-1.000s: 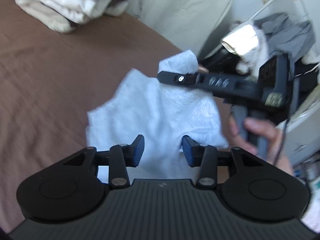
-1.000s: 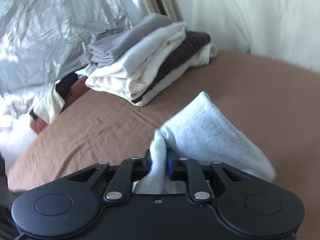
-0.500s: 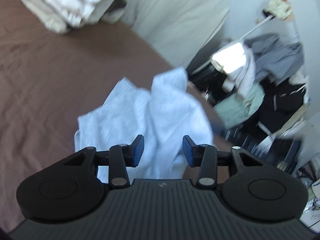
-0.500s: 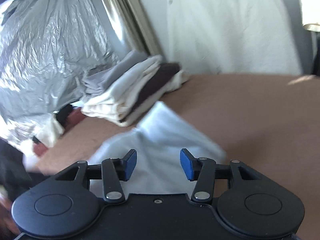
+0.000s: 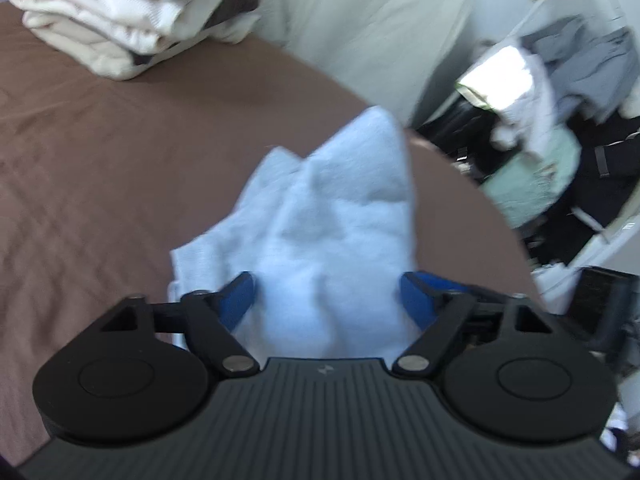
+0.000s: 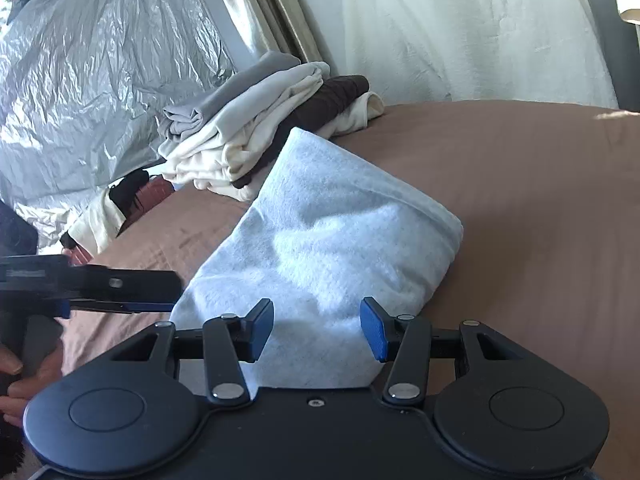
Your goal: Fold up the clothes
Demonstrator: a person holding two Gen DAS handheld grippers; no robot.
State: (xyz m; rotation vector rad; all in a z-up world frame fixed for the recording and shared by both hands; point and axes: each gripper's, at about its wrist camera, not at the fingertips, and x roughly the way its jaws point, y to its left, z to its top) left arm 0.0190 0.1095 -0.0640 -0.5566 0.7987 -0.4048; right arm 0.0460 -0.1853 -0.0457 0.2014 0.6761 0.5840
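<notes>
**Brown bedsheet, pale blue towel between two open grippers**

Brown sheeting covers the bed [image 6: 520, 184], with a white curtain and crinkled silver plastic film [image 6: 80, 80] behind it; a stack of folded clothes [image 6: 264, 136] sits at the far edge; the pale blue towel [image 6: 328, 248] lies rumpled and partly folded on the sheet, near the bed's edge in the left wrist view. The left hand-held gripper [image 5: 328, 300] is spread wide, its blue pads either side of the towel's near end, which bulges up between them without being pinched; the right hand-held gripper [image 6: 318, 326] is likewise open, the towel's near edge lying between and just ahead of its fingers; cluttered clothing [image 5: 560, 100] hangs beyond the bed.
</notes>
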